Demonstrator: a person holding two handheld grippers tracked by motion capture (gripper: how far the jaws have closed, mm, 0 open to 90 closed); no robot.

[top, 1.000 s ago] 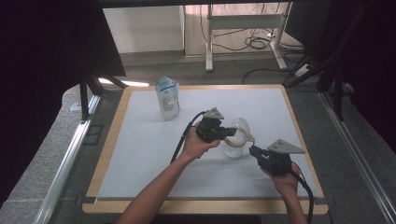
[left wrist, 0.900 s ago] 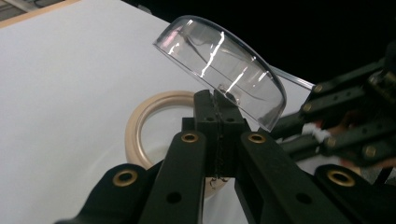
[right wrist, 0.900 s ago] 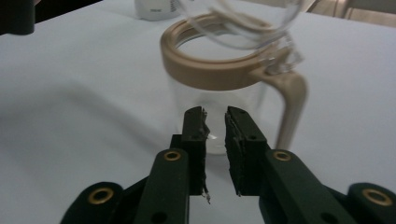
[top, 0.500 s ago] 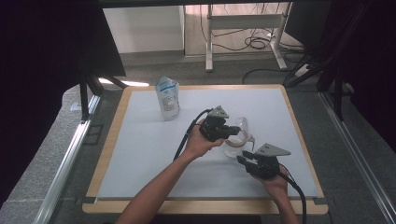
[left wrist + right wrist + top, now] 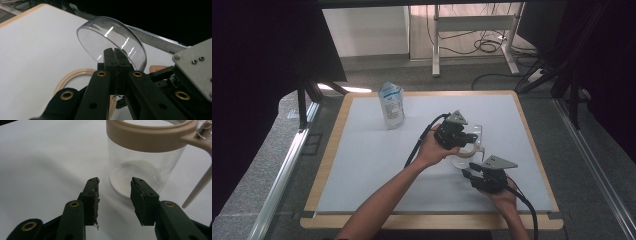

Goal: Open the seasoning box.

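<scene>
1. The clear jar (image 5: pixel 140 167) with its tan rim stands upright on the white table (image 5: pixel 362 165), well right of the pouch (image 5: pixel 391 105).
2. The right gripper (image 5: pixel 113 192), jaws wide and empty, sits just short of the jar's base, the nearer one.
3. The left gripper (image 5: pixel 115 53) pinches the clear lid (image 5: pixel 110 40), tilted above the jar.

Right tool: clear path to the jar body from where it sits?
Probably yes. The right tool is open, aimed at the clear jar, with bare white table between them. The left tool holds the lid tilted up, out of the way.
</scene>
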